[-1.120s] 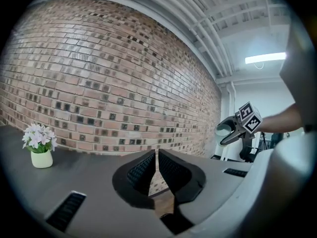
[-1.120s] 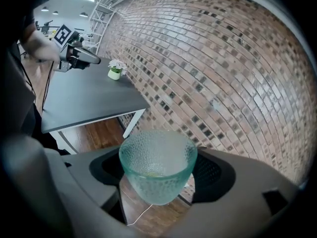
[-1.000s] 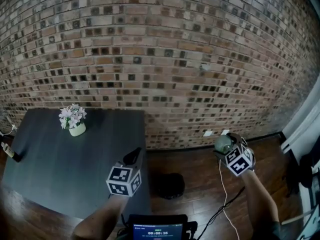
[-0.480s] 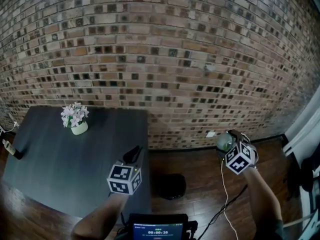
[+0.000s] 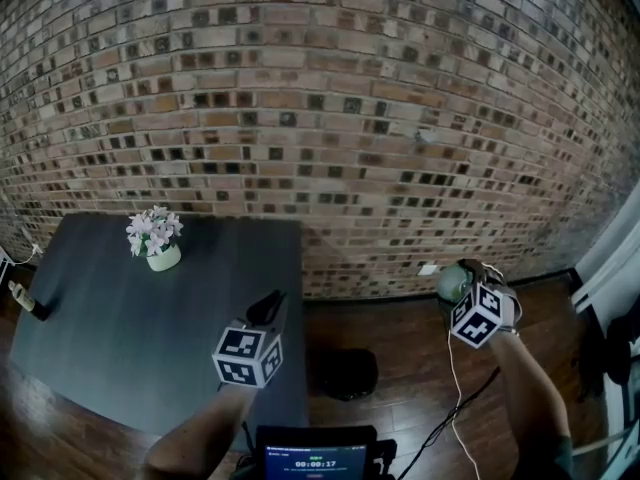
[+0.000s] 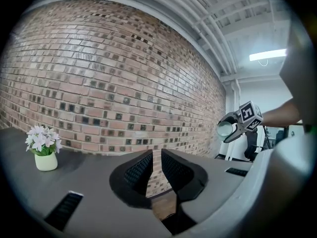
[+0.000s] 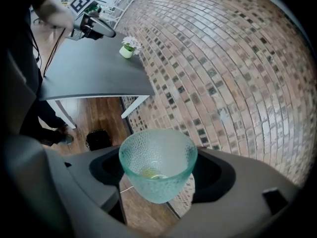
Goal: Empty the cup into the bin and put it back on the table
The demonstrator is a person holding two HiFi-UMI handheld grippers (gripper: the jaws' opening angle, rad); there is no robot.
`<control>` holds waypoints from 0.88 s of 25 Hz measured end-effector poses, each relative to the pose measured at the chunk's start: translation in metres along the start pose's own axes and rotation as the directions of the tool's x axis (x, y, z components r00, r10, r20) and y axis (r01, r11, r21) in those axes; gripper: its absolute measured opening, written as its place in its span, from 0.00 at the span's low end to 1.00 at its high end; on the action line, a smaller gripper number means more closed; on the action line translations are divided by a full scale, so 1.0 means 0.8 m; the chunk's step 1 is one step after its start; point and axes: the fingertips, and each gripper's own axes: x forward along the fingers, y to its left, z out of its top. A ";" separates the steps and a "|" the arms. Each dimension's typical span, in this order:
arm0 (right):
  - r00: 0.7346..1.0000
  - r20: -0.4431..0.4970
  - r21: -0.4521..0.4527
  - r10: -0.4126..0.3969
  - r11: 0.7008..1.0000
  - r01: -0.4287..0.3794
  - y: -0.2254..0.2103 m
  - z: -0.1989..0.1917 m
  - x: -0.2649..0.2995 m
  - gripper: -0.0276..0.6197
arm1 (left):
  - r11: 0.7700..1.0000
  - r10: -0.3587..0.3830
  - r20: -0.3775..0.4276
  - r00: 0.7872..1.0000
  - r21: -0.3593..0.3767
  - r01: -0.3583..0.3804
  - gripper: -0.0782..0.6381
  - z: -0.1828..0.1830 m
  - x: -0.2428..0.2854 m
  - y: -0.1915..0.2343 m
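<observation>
Head view: the dark matte table [image 5: 150, 338] fills the left and ends in a straight right edge. Open wood floor [image 5: 400, 338] lies between that edge and the right gripper [image 5: 462, 286]. A low black bin [image 5: 345, 373] sits on the floor just off the table's near corner. The left gripper [image 5: 266, 310] hangs over the table's right edge. The right gripper holds the cup [image 5: 448, 284] above the floor, well right of the bin and near the foot of the brick wall [image 5: 320, 118]. A white pot of flowers [image 5: 158, 253] stands at the table's far side.

Left gripper view: the ribbed black jaws stand a narrow slit apart. Nothing is in the slit; only brick wall shows through it.

Right gripper view: the jaws are spread wide and press against the cup's sides. The cup is pale green pebbled glass that flares to a round rim. Its mouth faces the camera, and a small yellowish bit lies at its bottom. The bin lies below and to the left, well apart.
</observation>
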 end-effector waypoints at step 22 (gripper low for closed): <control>0.994 -0.103 -0.194 -0.033 0.981 0.012 -0.011 0.003 0.006 0.65 | 1.000 -0.007 0.006 1.000 -0.020 0.007 0.17 -0.002 0.007 0.003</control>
